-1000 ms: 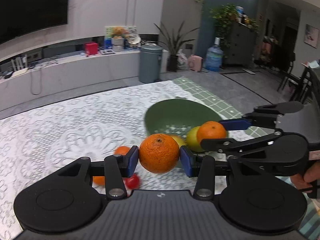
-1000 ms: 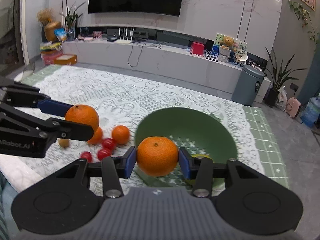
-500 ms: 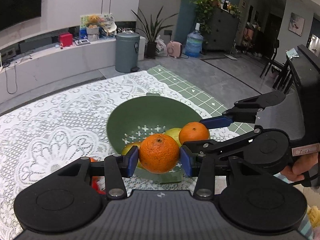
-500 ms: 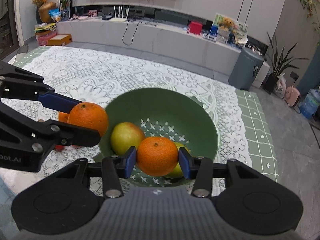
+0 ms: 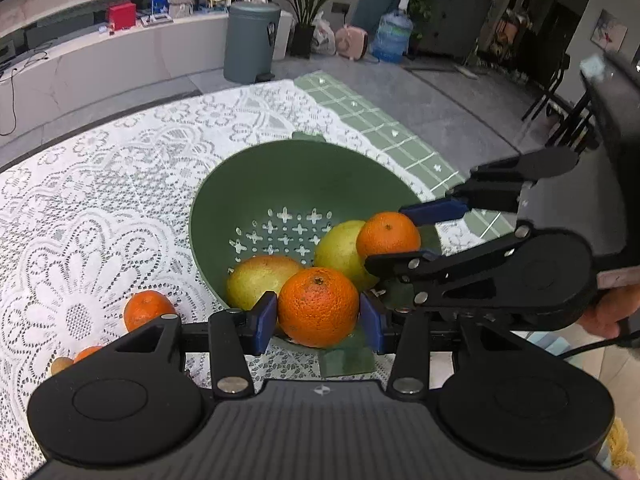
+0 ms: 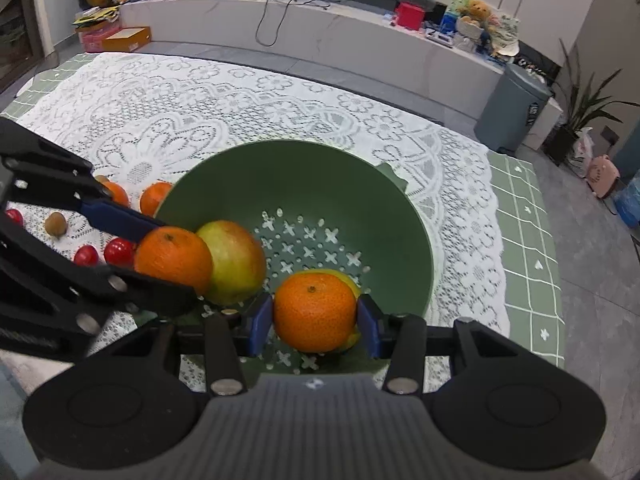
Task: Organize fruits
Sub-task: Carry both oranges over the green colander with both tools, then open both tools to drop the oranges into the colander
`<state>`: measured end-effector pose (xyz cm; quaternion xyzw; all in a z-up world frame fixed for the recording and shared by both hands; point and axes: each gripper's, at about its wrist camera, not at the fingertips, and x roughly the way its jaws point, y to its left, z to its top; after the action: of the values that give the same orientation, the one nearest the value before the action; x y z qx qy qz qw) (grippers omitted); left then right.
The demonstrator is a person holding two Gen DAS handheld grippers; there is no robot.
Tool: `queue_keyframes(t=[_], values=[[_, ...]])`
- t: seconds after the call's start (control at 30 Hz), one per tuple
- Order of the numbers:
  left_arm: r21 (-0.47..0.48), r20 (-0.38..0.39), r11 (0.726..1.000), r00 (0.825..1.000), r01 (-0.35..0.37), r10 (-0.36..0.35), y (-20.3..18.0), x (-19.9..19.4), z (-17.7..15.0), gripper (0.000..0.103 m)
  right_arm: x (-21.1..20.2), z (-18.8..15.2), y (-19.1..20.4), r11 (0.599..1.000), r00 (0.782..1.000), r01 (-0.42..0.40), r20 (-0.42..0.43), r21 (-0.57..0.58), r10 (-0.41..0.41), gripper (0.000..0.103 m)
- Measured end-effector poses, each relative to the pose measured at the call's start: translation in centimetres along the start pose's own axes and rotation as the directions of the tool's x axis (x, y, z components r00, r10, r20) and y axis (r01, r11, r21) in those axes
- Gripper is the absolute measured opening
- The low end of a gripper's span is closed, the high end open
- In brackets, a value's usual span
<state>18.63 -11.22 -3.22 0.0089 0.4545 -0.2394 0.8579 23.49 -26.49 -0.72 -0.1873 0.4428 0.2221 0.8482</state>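
A green colander bowl (image 5: 304,168) (image 6: 320,168) stands on the lace tablecloth with two yellow-green fruits (image 5: 260,280) (image 6: 236,268) inside. My left gripper (image 5: 318,318) is shut on an orange (image 5: 318,306) over the bowl's near rim. My right gripper (image 6: 315,322) is shut on another orange (image 6: 315,312) above the bowl's inside. The right gripper with its orange (image 5: 388,234) also shows in the left wrist view, and the left gripper's orange (image 6: 174,256) shows in the right wrist view.
Loose oranges (image 5: 146,308) (image 6: 156,198), red cherry tomatoes (image 6: 118,250) and a small brown fruit (image 6: 55,224) lie on the cloth left of the bowl. A grey bin (image 5: 252,42) and a low white cabinet stand beyond the table.
Both grippers have moved in over the green bowl with their oranges and dropped lower toward it. Both stay shut on their oranges.
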Motion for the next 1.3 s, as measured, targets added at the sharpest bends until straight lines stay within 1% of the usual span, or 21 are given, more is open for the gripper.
queue_keyframes(t=[0.23,0.4,0.6,0.73,0.83,0.93,1.0,1.07,1.17,1.27,1.3], values=[[0.021,-0.059,0.999,0.998,-0.03,0.032,0.0,1.7,0.7,0.051,0.5,1.7,-0.1,0.998,1.0,0.003,-0.025,-0.056,-0.004,0.044],[0.04,-0.082,0.999,0.997,0.005,-0.002,-0.1,2.0,0.6,0.051,0.6,1.8,-0.9,0.999,0.998,-0.031,-0.064,-0.018,0.029,0.044],[0.085,-0.098,0.995,0.995,0.045,-0.036,-0.7,2.2,0.2,0.051,0.1,1.0,-1.2,0.998,0.994,-0.056,-0.1,-0.021,0.054,0.044],[0.125,-0.099,0.992,0.995,0.035,-0.023,-1.1,2.1,0.0,0.051,-0.1,1.0,-0.9,0.996,0.988,-0.075,-0.136,-0.043,0.068,0.044],[0.112,-0.109,0.993,0.994,0.039,-0.027,-1.0,2.1,0.2,0.051,0.2,1.1,-0.8,0.995,0.987,-0.07,-0.15,-0.068,0.059,0.044],[0.083,-0.126,0.995,0.991,0.056,-0.045,-0.5,2.4,0.6,0.052,0.4,1.6,-1.0,0.996,0.985,-0.062,-0.162,-0.07,0.05,0.044],[0.074,-0.126,0.996,0.991,0.053,-0.043,-0.4,2.6,0.6,0.052,0.5,1.8,-1.1,0.995,0.985,-0.062,-0.168,-0.072,0.049,0.044],[0.071,-0.122,0.996,0.992,0.046,-0.037,-0.4,2.6,0.6,0.052,0.6,2.0,-1.2,0.996,0.984,-0.059,-0.169,-0.066,0.047,0.044],[0.089,-0.122,0.995,0.992,0.039,-0.028,-0.7,2.4,0.5,0.052,0.4,2.1,-1.2,0.997,0.987,-0.029,-0.162,-0.074,0.016,0.044],[0.099,-0.119,0.994,0.993,0.036,-0.024,-0.8,2.3,0.4,0.053,0.3,2.2,-1.6,0.998,0.987,-0.031,-0.158,-0.052,0.022,0.044],[0.095,-0.117,0.995,0.993,0.038,-0.026,-0.8,2.2,0.5,0.055,0.2,2.2,-1.7,0.998,0.987,-0.03,-0.158,-0.048,0.022,0.044]])
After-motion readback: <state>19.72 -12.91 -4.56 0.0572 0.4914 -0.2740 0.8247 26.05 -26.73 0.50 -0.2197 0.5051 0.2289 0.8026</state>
